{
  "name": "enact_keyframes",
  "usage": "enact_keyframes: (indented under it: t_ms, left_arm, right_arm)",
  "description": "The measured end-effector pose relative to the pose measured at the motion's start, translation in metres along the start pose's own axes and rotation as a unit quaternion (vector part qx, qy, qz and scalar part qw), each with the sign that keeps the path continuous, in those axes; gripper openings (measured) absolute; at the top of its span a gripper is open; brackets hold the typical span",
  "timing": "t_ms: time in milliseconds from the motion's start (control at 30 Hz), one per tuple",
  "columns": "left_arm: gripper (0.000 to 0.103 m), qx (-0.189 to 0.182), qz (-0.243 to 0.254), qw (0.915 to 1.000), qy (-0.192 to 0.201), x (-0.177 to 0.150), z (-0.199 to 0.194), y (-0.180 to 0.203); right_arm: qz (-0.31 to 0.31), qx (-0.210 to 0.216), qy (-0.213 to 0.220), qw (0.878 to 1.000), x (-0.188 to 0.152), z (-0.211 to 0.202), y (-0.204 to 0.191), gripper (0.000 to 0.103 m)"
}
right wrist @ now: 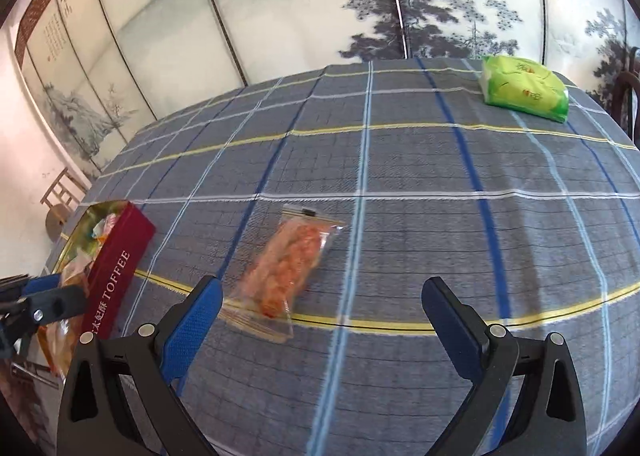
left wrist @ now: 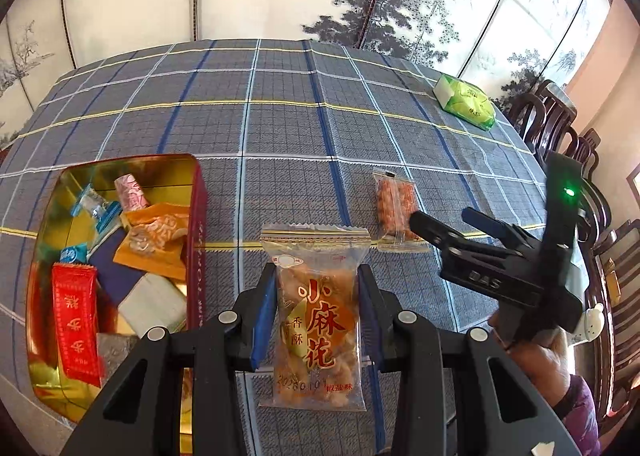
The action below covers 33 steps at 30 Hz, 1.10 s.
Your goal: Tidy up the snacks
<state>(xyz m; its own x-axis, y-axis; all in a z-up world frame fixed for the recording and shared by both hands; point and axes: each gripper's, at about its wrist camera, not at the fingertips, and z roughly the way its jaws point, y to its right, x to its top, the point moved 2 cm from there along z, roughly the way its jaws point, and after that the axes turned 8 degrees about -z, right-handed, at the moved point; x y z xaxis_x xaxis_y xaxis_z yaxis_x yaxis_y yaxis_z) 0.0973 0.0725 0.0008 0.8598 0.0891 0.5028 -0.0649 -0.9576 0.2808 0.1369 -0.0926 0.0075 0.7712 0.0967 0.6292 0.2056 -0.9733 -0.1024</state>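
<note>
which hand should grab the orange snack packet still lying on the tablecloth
Right. Its tongs are open and empty, close to the orange packet. The left tongs are shut on the twist snack bag.

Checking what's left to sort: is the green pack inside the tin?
No, the green pack lies on the cloth at the table's far corner, well away from the tin.
</note>
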Motion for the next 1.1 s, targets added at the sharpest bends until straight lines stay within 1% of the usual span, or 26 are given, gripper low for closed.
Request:
enact_keyframes:
  t_ms: [67, 100, 133, 167, 200, 233, 267, 300, 367, 467, 600, 667, 733, 867, 1100]
  left_arm:
    - [0.034, 0.000, -0.004, 1.0000, 0.007, -0.004, -0.009, -0.006]
    - [0.034, 0.001, -0.005, 0.9999, 0.012, -0.006, -0.014, -0.009]
    - [0.035, 0.001, -0.005, 0.9999, 0.016, -0.006, -0.018, -0.012]
    - [0.035, 0.003, -0.004, 0.9998, 0.019, -0.007, -0.021, -0.014]
    - [0.035, 0.004, -0.006, 0.9997, 0.022, -0.007, -0.024, -0.017]
    - [0.035, 0.002, -0.008, 0.9997, 0.024, -0.008, -0.027, -0.020]
    - [0.035, 0.001, -0.010, 0.9996, 0.025, -0.009, -0.030, -0.024]
    - [0.035, 0.001, -0.012, 0.9996, 0.027, -0.010, -0.034, -0.028]
    - [0.035, -0.001, -0.014, 0.9994, 0.031, -0.010, -0.039, -0.032]
    - [0.035, -0.003, -0.018, 0.9992, 0.037, -0.011, -0.047, -0.039]
    - [0.035, 0.005, -0.018, 0.9987, 0.046, -0.017, -0.054, -0.046]
    - [0.035, 0.009, -0.020, 0.9984, 0.052, -0.020, -0.058, -0.050]
    - [0.035, 0.022, -0.017, 0.9976, 0.063, -0.022, -0.062, -0.052]
    - [0.035, 0.034, -0.016, 0.9965, 0.075, -0.027, -0.067, -0.057]
    - [0.035, 0.066, -0.010, 0.9935, 0.092, -0.034, -0.070, -0.070]
  right_arm:
    - [-0.003, -0.007, -0.006, 1.000, 0.006, 0.016, -0.012, 0.100]
    - [-0.006, -0.020, -0.012, 1.000, 0.007, 0.023, -0.017, 0.099]
    - [-0.006, -0.026, -0.018, 0.999, 0.009, 0.029, -0.021, 0.096]
    - [-0.008, -0.024, -0.020, 0.999, 0.009, 0.035, -0.024, 0.087]
    - [-0.015, -0.031, -0.025, 0.999, 0.009, 0.040, -0.028, 0.078]
    - [-0.028, -0.048, -0.036, 0.998, 0.009, 0.046, -0.032, 0.061]
    - [-0.049, -0.063, -0.028, 0.996, 0.009, 0.046, -0.036, 0.045]
    - [-0.057, -0.064, -0.029, 0.996, 0.008, 0.046, -0.037, 0.042]
    - [-0.068, -0.052, -0.028, 0.996, 0.003, 0.042, -0.034, 0.042]
    - [-0.067, -0.064, -0.026, 0.995, -0.005, 0.032, -0.017, 0.042]
    - [-0.033, -0.097, -0.016, 0.995, -0.015, 0.015, 0.023, 0.042]
    - [-0.002, -0.095, -0.009, 0.995, -0.018, 0.008, 0.041, 0.042]
    - [0.020, -0.091, -0.006, 0.996, -0.019, 0.005, 0.051, 0.042]
    - [0.010, -0.099, -0.010, 0.995, -0.016, 0.007, 0.046, 0.042]
    - [0.015, -0.098, -0.009, 0.995, -0.016, 0.008, 0.046, 0.042]
